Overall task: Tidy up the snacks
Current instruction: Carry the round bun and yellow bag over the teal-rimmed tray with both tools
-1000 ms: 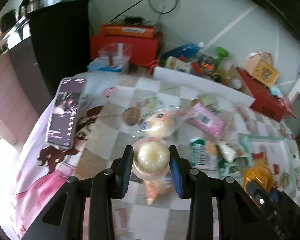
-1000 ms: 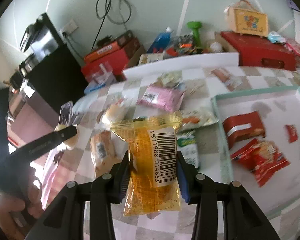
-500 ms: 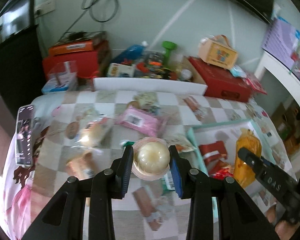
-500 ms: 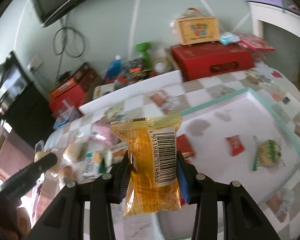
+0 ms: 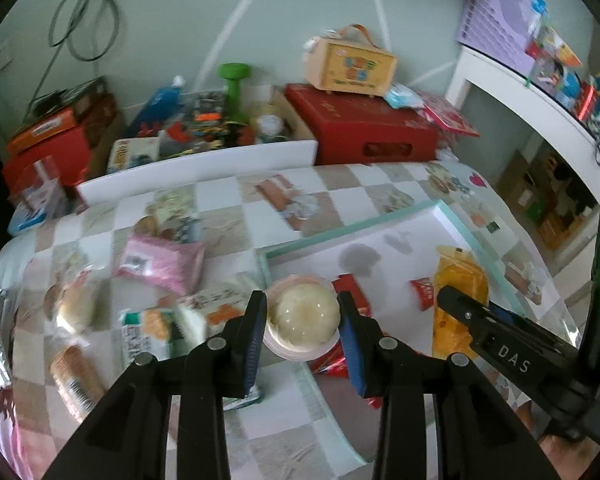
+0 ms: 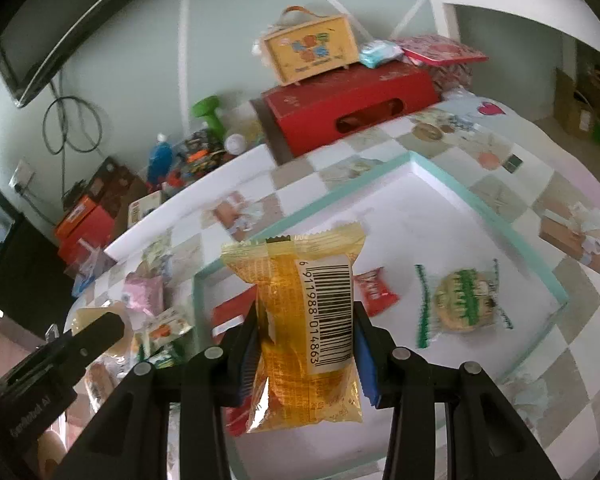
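Both grippers had swung from the loose snacks toward the tray [image 6: 512, 236]. Left gripper [image 5: 302, 320] clamped a cream jelly cup [image 5: 302, 322] over the tray's near-left corner; right gripper [image 6: 306, 344] pinched an orange packet [image 6: 296, 332] above the tray, beside a round biscuit [image 6: 464, 302] lying inside.

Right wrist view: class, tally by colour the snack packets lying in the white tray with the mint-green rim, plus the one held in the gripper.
Red: 3 showing (small red sachet, red packet with white stripe, red packet low behind the gripper finger)
Green-and-white: 1 (clear round biscuit packet)
Yellow: 1 (yellow crinkled barcode packet, in the right gripper)
Total: 5
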{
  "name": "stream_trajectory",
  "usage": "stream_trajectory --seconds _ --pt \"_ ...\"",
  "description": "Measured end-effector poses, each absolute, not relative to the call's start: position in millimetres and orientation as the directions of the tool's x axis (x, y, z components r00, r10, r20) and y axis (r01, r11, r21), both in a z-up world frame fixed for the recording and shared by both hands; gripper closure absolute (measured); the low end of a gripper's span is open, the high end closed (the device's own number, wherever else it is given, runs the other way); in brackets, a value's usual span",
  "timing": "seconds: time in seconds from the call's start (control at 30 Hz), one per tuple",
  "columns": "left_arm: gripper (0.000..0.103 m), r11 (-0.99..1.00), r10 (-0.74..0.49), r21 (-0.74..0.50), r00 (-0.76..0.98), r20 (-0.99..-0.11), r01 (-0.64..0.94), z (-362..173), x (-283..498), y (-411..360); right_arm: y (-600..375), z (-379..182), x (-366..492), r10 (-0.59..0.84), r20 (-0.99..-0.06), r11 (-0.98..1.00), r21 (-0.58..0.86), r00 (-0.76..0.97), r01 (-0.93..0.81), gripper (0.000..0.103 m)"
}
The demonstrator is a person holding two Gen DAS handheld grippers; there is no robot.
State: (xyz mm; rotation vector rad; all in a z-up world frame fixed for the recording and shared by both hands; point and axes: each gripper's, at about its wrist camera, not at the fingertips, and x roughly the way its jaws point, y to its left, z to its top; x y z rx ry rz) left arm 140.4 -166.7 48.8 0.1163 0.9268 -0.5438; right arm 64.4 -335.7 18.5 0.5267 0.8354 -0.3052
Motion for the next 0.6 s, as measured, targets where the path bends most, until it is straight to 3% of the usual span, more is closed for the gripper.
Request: stream_trajectory --seconds 0.6 --pt "0.066 0.787 -0.439 -0.179 0.333 -0.834 0.590 17 152 -259 -404 -2 73 -0.098 -0.827 0.818 0.249 0.553 0.518 0.059"
